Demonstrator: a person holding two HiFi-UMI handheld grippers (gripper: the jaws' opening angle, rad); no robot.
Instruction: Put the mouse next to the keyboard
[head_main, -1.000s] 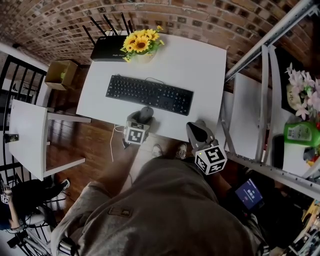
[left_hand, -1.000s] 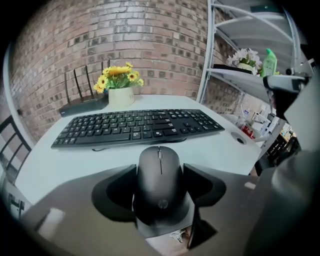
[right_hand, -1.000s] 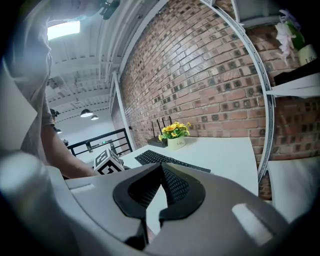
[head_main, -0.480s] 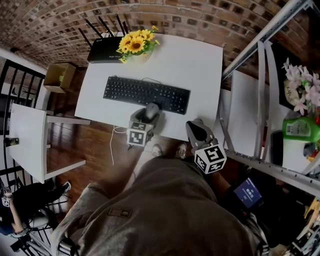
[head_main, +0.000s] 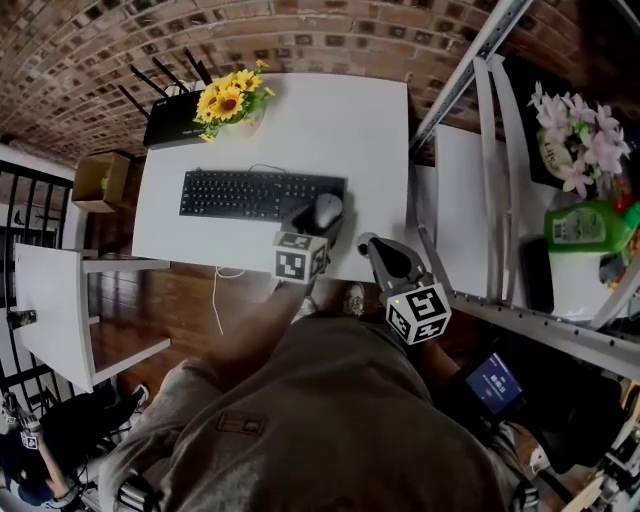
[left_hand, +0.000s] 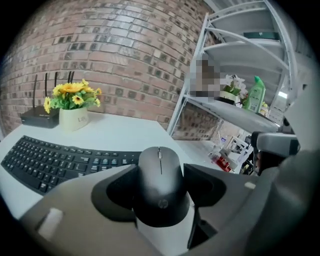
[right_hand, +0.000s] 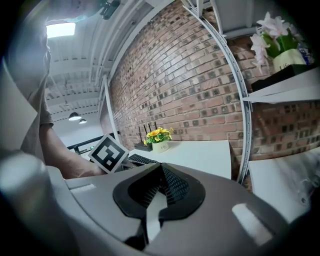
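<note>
A dark mouse (left_hand: 161, 187) sits between the jaws of my left gripper (left_hand: 161, 172), which is shut on its sides. In the head view the mouse (head_main: 327, 210) hangs over the right front end of the black keyboard (head_main: 250, 194), with the left gripper (head_main: 320, 228) behind it at the white table's (head_main: 330, 120) near edge. The keyboard (left_hand: 50, 162) lies to the left in the left gripper view. My right gripper (head_main: 372, 246) hovers off the table's front right corner. Its jaws (right_hand: 159, 181) meet at the tips with nothing between them.
A pot of yellow sunflowers (head_main: 228, 100) and a black router (head_main: 160, 125) stand at the table's back left. A metal shelf rack (head_main: 470, 90) with a green bottle (head_main: 585, 225) and pink flowers rises close on the right. Bare tabletop lies right of the keyboard.
My left gripper has carried the mouse to the right, from the front edge below the keyboard's middle to its right end. The right gripper has shifted a little.
</note>
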